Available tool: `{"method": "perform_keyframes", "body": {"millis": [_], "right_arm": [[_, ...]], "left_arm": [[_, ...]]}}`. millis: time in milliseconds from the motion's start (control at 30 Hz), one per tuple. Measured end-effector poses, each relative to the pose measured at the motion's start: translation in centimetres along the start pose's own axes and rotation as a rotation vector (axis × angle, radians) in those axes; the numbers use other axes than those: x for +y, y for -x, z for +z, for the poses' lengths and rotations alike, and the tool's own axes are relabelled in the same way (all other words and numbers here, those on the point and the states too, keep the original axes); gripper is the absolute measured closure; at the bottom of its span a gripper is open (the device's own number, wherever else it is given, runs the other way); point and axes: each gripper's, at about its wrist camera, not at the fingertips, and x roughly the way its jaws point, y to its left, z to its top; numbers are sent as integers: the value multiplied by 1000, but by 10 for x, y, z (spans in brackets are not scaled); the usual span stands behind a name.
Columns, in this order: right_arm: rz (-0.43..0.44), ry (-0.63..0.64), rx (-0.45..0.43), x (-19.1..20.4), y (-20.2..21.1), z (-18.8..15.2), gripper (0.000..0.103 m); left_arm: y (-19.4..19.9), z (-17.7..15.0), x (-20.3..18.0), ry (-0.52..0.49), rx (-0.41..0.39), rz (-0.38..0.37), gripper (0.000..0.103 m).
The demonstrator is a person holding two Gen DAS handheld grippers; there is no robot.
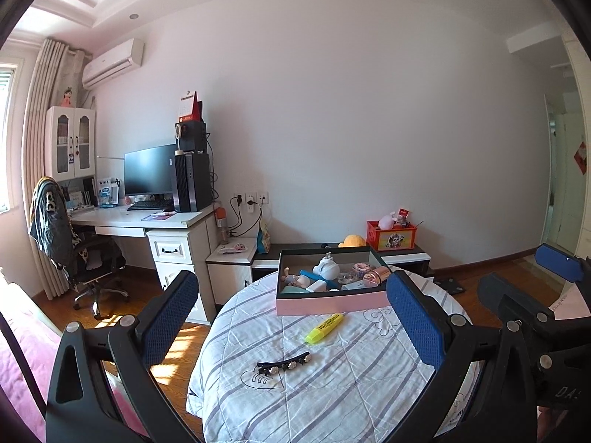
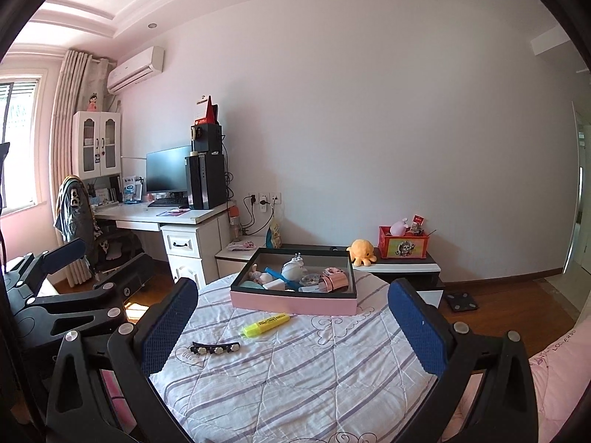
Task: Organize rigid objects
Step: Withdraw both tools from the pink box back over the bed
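Yellow highlighter (image 1: 325, 328), black hair clip (image 1: 283, 364) before pink box (image 1: 332, 301)

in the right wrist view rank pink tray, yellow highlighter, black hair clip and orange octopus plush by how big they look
1. pink tray, by far the largest.
2. yellow highlighter and black hair clip look about equally long, so I won't rank them.
3. orange octopus plush looks smallest, but it sits farthest from the camera.

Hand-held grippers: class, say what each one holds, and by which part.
Nothing is held. The left hand-held gripper and right hand-held gripper are both open above the quilt; the highlighter and hair clip lie untouched.
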Motion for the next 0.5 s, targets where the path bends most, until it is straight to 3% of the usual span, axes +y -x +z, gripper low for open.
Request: {"method": "perform_keyframes", "body": {"millis": [500], "right_arm": [[-4, 5, 4, 4, 0, -2, 0]], "left_arm": [[2, -2, 1, -4, 7, 6, 0]]}}
